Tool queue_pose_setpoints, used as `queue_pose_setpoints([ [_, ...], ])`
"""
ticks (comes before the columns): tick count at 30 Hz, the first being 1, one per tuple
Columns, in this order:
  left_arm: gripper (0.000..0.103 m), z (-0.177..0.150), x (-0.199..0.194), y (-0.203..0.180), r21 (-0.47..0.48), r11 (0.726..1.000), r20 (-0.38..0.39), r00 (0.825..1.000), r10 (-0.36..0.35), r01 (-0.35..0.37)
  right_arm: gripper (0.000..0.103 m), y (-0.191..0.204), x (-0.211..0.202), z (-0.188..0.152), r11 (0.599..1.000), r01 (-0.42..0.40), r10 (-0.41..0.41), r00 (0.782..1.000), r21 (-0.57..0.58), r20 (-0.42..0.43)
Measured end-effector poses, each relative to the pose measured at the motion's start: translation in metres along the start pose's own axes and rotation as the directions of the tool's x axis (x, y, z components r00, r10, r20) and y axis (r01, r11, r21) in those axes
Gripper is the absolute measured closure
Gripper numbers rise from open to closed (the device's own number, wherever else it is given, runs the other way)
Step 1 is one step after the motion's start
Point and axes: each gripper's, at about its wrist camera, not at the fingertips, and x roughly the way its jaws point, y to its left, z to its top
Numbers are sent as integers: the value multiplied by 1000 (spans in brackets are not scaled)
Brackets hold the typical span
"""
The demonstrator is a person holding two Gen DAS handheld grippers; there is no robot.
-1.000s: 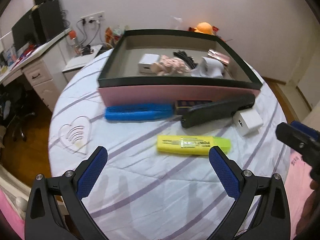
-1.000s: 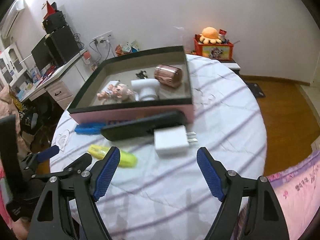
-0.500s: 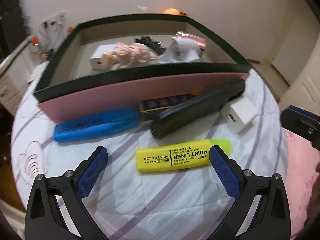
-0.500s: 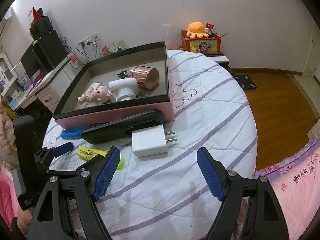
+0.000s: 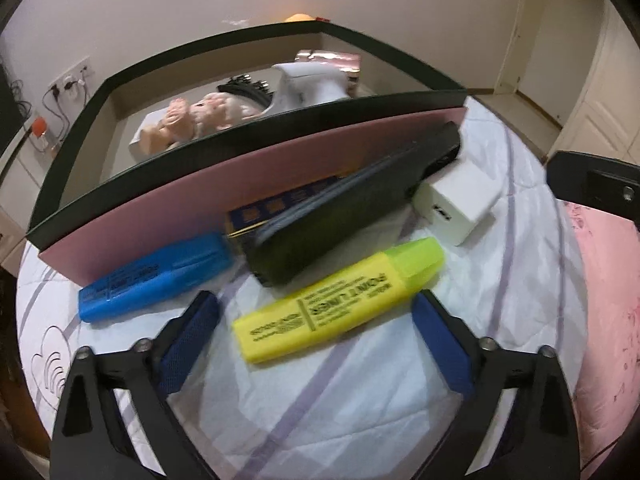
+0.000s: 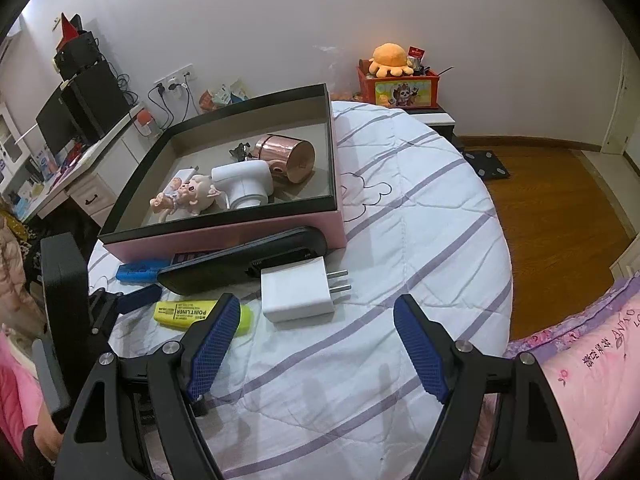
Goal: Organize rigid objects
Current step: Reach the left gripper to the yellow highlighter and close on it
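A yellow highlighter [image 5: 340, 300] lies slanted on the striped white cloth between the fingers of my left gripper [image 5: 314, 320]. Its jaws are closing, and the blue pads stand clear of the pen's ends. Beyond it lie a blue highlighter [image 5: 156, 276], a long black case [image 5: 352, 208] and a white plug charger [image 5: 456, 204], all against the pink box [image 5: 200, 184]. My right gripper [image 6: 316, 308] hangs open over the cloth, just short of the charger [image 6: 298, 288], with nothing between its fingers.
The black-rimmed box [image 6: 224, 236] holds a doll [image 6: 188, 196], a white device [image 6: 244, 184] and a copper cylinder [image 6: 290, 158]. A small dark blue box [image 5: 280, 206] is wedged under the case. A pink quilt [image 6: 592, 360] lies at right, a desk [image 6: 92, 168] at left.
My left gripper has dropped and rolled toward the yellow highlighter, which now lies between its fingers, and its jaws have narrowed. The right gripper has stayed put.
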Motion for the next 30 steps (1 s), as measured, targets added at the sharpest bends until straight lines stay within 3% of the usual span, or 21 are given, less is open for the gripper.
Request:
queue_pose_setpoints([
  [10, 52, -1, -10, -4, 19, 998, -12, 998, -58, 59, 22, 4, -3, 1, 1000, -4, 4, 1000, -9, 6],
  [12, 52, -2, -12, -4, 16, 998, -13, 998, -56, 56, 22, 4, -3, 1, 1000, -5, 5, 1000, -11, 6],
  [14, 44, 0, -8, -4, 10, 999, -5, 1000, -31, 31, 22, 4, -3, 2, 1000, -3, 4, 1000, -12, 6],
  [15, 26, 2, -6, -4, 9, 1000, -1, 1000, -12, 12, 22, 4, -2, 2, 1000, -4, 4, 1000, -12, 5],
  [17, 13, 3, -1, -5, 2, 1000, 11, 1000, 17, -17, 22, 4, -3, 2, 1000, -5, 5, 1000, -13, 6],
  [20, 20, 3, 2, -9, 22, 1000, 25, 1000, -6, 5, 22, 4, -3, 1, 1000, 1, 0, 1000, -15, 5],
  [22, 38, 3, -1, -10, 25, 999, 25, 999, -26, 25, 22, 1, -2, 1, 1000, 5, -5, 1000, -8, 2],
  [23, 41, 3, -3, -9, 18, 999, 24, 999, -32, 32, 22, 1, -1, 1, 1000, 7, -7, 1000, -6, 0],
  [30, 53, -12, -20, -1, -72, 990, 24, 993, -116, 118, 22, 3, 4, 0, 1000, -1, 1, 1000, -10, -10],
])
